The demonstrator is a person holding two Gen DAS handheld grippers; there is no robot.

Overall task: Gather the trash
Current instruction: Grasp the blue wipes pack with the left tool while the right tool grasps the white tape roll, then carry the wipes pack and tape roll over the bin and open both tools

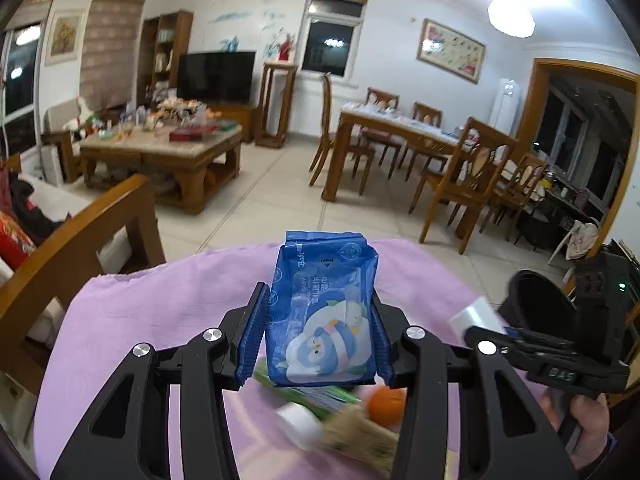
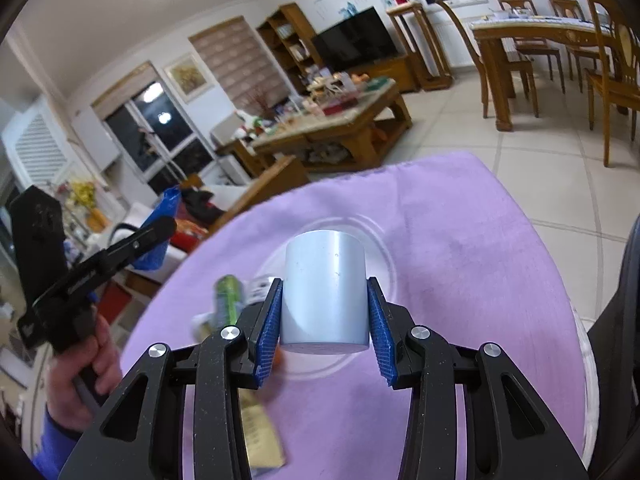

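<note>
My left gripper is shut on a blue baby-wipes packet with a penguin picture, held up above the purple cloth. My right gripper is shut on a pale grey plastic cup, which sits mouth-down between the blue pads over a clear plate. In the left wrist view the right gripper shows at the right edge with the white cup. In the right wrist view the left gripper appears at the far left, held by a hand. Blurred under the left gripper lie a green wrapper, an orange fruit and a brown paper packet.
The purple cloth covers a round table. A wooden sofa arm stands at the left, a cluttered coffee table and a television beyond. A dining table with chairs fills the right. Tiled floor lies between.
</note>
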